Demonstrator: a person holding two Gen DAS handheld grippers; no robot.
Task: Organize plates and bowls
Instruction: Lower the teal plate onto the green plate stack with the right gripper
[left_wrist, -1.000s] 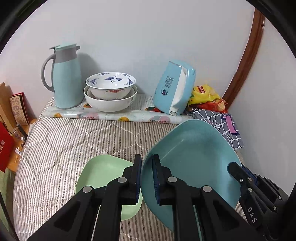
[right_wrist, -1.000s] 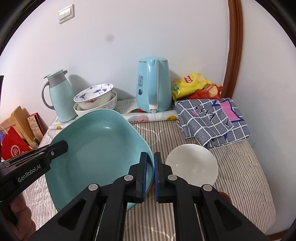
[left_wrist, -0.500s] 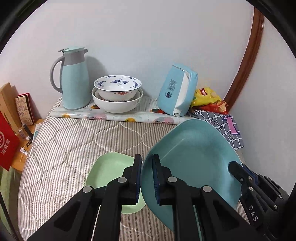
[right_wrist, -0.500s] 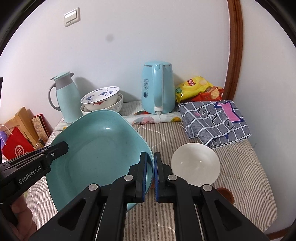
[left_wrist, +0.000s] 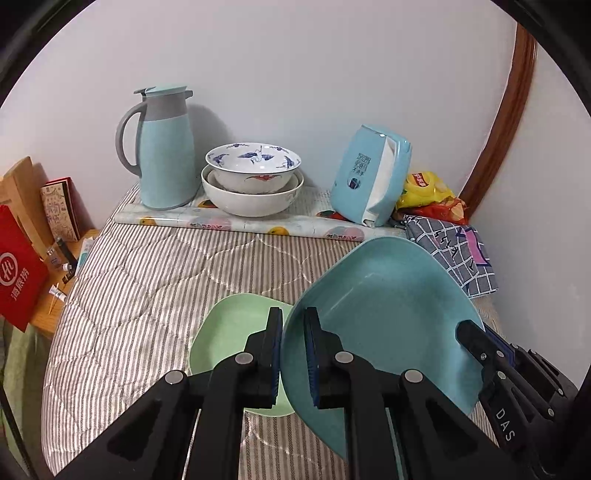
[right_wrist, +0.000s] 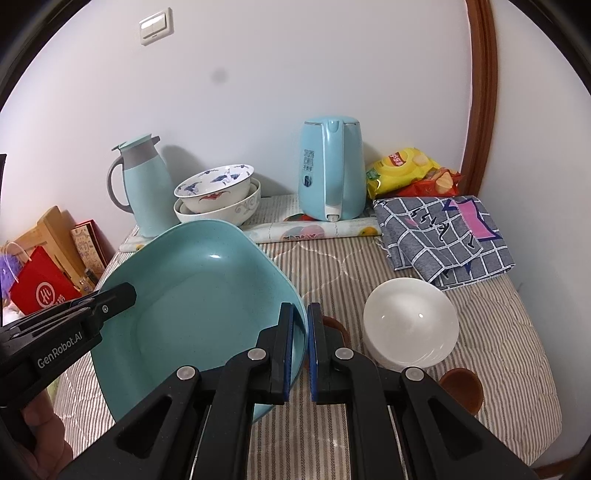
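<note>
Looks like someone's home, a small bedroom corner: striped quilted bedding (right_wrist: 369, 266) fills the lower frame, with a thermos jug (left_wrist: 162, 147), electric kettle (right_wrist: 328, 170) and chip bags (right_wrist: 410, 173) lined up against the plain white wall, light switch (right_wrist: 155, 26) upper left.

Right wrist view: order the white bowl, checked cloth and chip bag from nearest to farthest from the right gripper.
From the right gripper:
1. white bowl, just right of the fingers.
2. checked cloth, farther back on the right.
3. chip bag, against the back wall.
</note>
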